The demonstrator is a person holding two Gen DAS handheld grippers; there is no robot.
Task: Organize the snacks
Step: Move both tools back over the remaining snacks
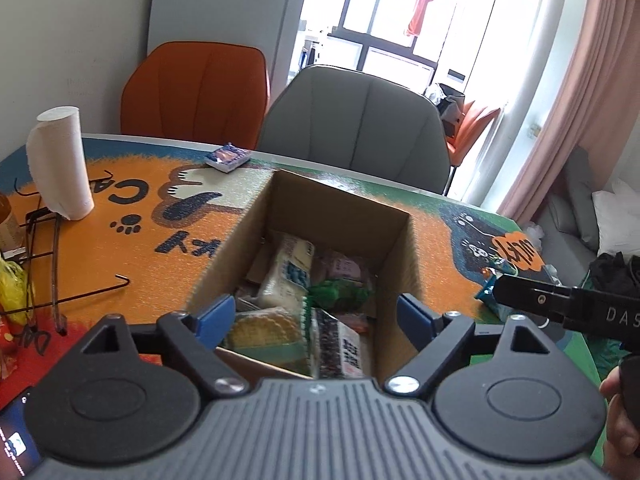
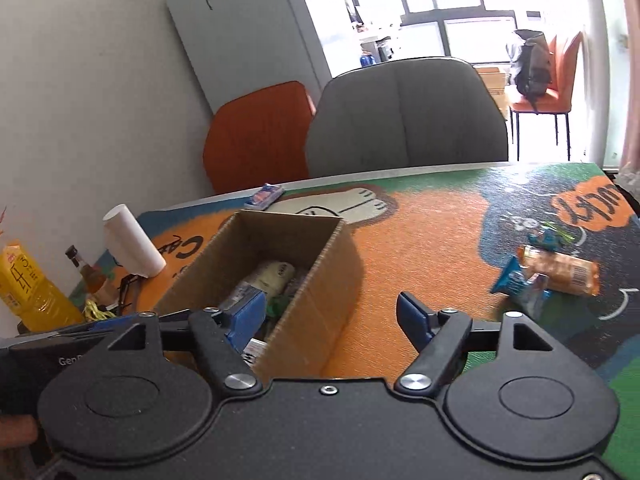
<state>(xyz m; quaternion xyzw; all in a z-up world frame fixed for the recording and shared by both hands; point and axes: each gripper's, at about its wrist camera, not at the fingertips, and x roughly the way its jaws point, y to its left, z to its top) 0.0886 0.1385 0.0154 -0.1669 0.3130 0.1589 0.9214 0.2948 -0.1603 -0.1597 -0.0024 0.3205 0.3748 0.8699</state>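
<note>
A brown cardboard box (image 1: 340, 200) stands on the printed table mat, with several snack packets (image 1: 286, 268) lying inside. My left gripper (image 1: 316, 316) hovers over the box's near side, open, its blue pads wide apart with nothing pressed between them. In the right wrist view the same box (image 2: 320, 276) sits left of centre. My right gripper (image 2: 332, 316) is open above its right wall, one pad over the inside, the other over the mat. Loose snack packets, orange (image 2: 560, 270) and blue (image 2: 516, 284), lie on the mat at the right. A small blue packet (image 1: 227, 157) lies at the far edge.
A paper towel roll (image 1: 60, 164), wire hangers (image 1: 52, 264) and a yellow drink bottle (image 2: 28, 284) stand at the left. An orange chair (image 1: 196, 88) and a grey chair (image 1: 356, 120) are behind the table. The right gripper's black body (image 1: 560, 304) reaches in from the right.
</note>
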